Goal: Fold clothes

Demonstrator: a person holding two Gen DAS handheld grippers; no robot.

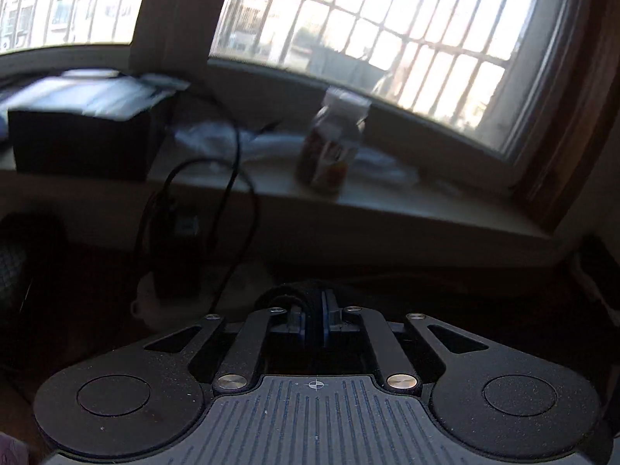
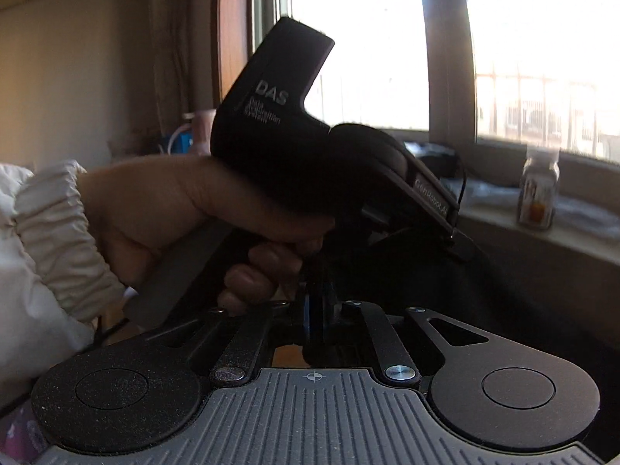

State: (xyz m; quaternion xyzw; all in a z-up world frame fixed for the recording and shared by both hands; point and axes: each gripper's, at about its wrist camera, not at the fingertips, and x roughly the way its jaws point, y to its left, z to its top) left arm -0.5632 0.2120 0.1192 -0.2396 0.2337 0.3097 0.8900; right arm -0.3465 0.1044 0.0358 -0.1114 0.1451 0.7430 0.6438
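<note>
My left gripper (image 1: 314,312) is shut, with a fold of black cloth (image 1: 288,295) pinched between its blue pads. It is held up in the air facing the window sill. My right gripper (image 2: 314,310) is shut on dark cloth (image 2: 418,271) that hangs to its right. In the right wrist view the left gripper's black body (image 2: 294,143) and the hand holding it (image 2: 186,209) fill the middle, close in front of my right gripper. Most of the garment is dark and hard to make out.
A window sill (image 1: 387,209) runs across with a plastic jar (image 1: 333,143), a black box (image 1: 85,143) and white items on it. A black cable (image 1: 232,178) hangs from the sill. Barred windows (image 1: 387,19) are behind. The jar also shows in the right wrist view (image 2: 538,190).
</note>
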